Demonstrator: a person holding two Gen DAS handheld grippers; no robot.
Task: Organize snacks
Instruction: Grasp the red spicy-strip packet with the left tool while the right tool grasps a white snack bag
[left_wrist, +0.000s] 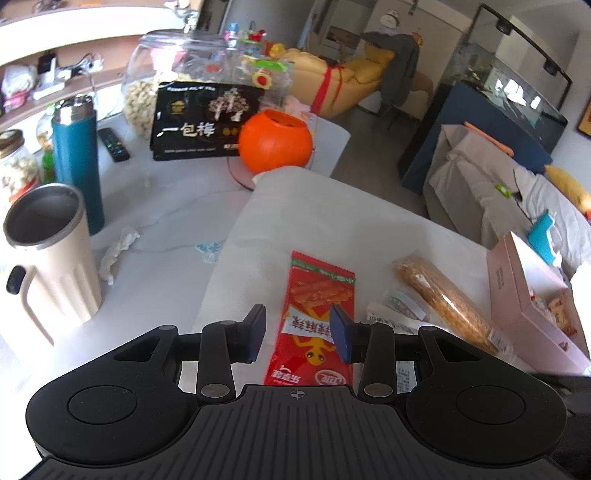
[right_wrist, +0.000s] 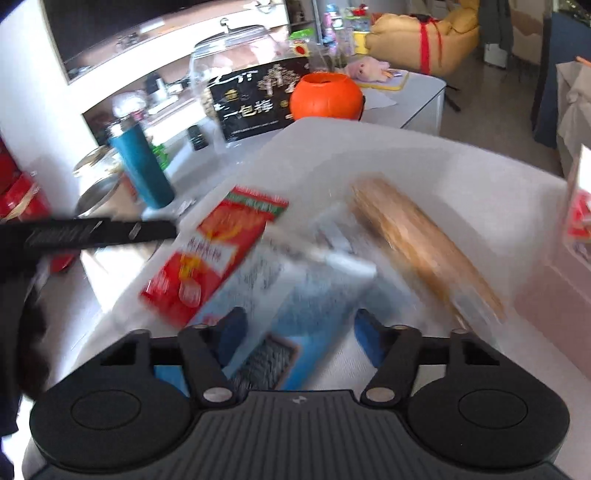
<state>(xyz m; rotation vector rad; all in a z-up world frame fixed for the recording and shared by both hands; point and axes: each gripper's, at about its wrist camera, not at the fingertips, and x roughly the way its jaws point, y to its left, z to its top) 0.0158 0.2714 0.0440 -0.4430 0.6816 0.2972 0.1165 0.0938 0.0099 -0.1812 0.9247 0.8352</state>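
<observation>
Left gripper (left_wrist: 297, 334), jaws apart, holds nothing and hangs over the red snack packet (left_wrist: 314, 321) lying flat on the white tray (left_wrist: 266, 221). Right gripper (right_wrist: 301, 338), jaws spread wide, straddles a blue-and-white snack bag (right_wrist: 295, 295), blurred; whether the pads touch it cannot be told. Right of both packets lies a wrapped biscuit roll (left_wrist: 443, 302), beside a pink box (left_wrist: 517, 295).

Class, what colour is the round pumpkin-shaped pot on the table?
Orange pot, clearest in the left wrist view.
</observation>
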